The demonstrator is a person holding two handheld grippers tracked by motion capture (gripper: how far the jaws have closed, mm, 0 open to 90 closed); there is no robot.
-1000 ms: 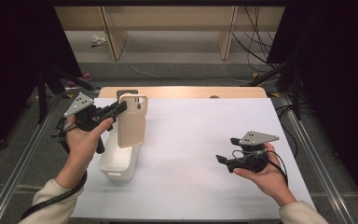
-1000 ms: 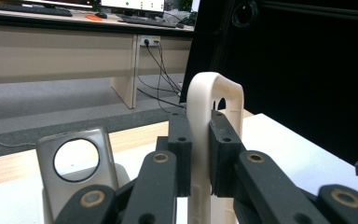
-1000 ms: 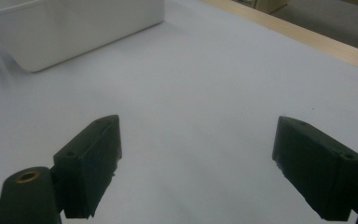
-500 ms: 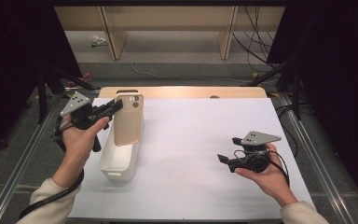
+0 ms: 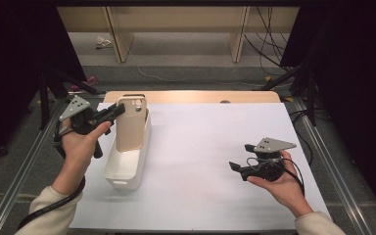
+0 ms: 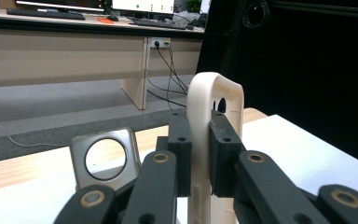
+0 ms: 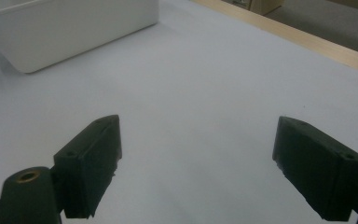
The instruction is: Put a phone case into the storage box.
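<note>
Left tongs (image 5: 120, 110) grip the beige phone case (image 5: 130, 123) upright above the white bin (image 5: 125, 169); release outstanding. Right tongs (image 7: 198, 165) stand open, well apart from the bin.

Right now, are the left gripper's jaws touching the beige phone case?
Touching. In the left gripper view the left gripper has both black pads pressed flat on either side of the phone case edge, with no gap.
</note>
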